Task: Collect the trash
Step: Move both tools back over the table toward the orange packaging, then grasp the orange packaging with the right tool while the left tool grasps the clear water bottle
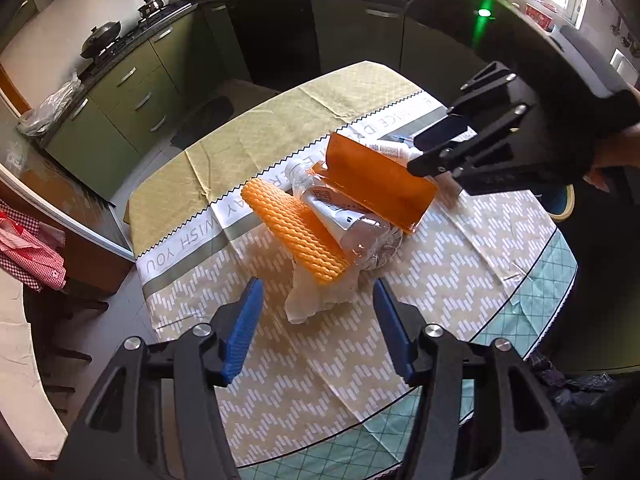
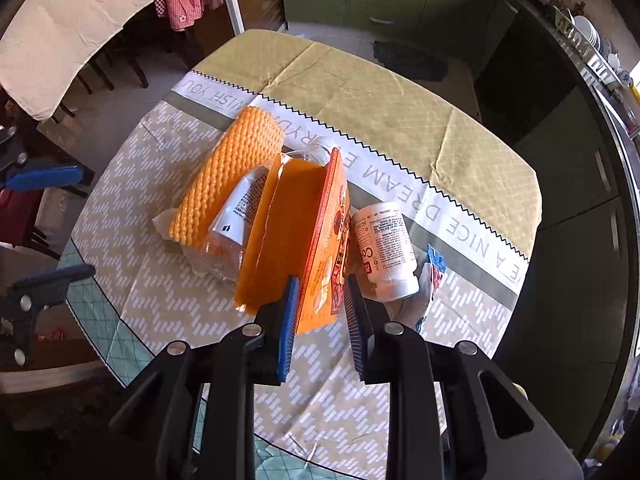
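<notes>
A pile of trash lies on the table. It holds an orange foam net sleeve [image 1: 298, 232] [image 2: 228, 176], a crushed clear plastic bottle [image 1: 344, 220] [image 2: 236, 216], an orange carton [image 1: 376, 182] [image 2: 296, 240], a white pill bottle [image 2: 384, 248] and a crumpled white wrapper [image 1: 316, 296]. My right gripper [image 2: 320, 308] [image 1: 436, 148] has its jaws around the near edge of the carton, not fully closed. My left gripper [image 1: 316, 320] is open and empty just in front of the white wrapper.
The round table has a patterned cloth [image 1: 320, 380] [image 2: 360, 92]. Green kitchen cabinets [image 1: 132, 100] and a stove with pots [image 1: 104, 36] stand behind. A red checked cloth [image 1: 28, 248] hangs at the left. A small blue and red wrapper [image 2: 434, 268] lies by the pill bottle.
</notes>
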